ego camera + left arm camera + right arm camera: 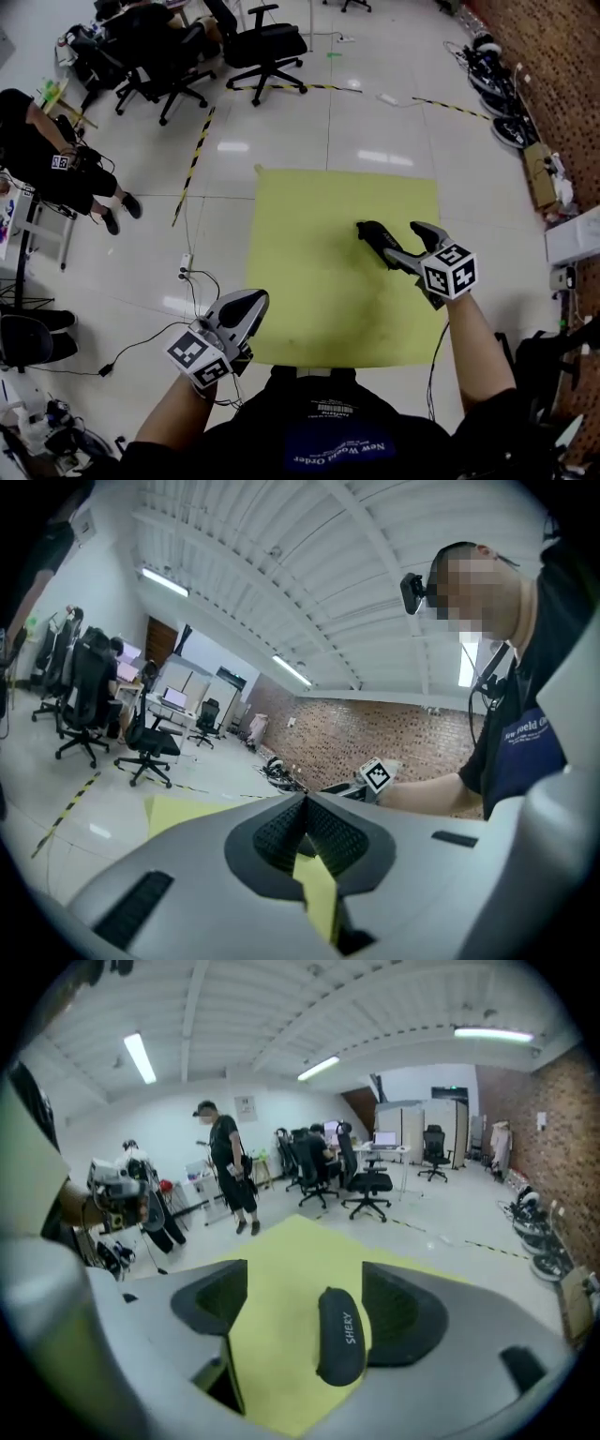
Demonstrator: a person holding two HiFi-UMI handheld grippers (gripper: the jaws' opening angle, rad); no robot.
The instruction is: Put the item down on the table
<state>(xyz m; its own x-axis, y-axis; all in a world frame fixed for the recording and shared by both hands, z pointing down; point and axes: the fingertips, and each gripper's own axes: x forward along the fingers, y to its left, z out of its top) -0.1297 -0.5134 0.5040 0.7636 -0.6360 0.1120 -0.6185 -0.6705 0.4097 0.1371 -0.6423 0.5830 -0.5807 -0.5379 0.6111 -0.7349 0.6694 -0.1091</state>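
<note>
Black SHERY case [339, 1335] lies on yellow mat [309, 281], below the wide-open, empty right tool [307, 1309], nearer its 3 o'clock jaw. Likely light, stiff, smooth; pinch across the middle. Left tool [302, 829] closed, empty.

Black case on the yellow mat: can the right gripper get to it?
Probably yes. The right gripper hangs open over the black case, which lies alone on the yellow mat, with nothing between them.

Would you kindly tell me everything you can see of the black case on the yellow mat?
The black case is a slim oblong with rounded ends, matte, seemingly closed, with white SHERY lettering along it. It lies flat on the yellow mat, towards its right side in the head view. The open jaws of the right gripper frame it without pressing on it.
</note>
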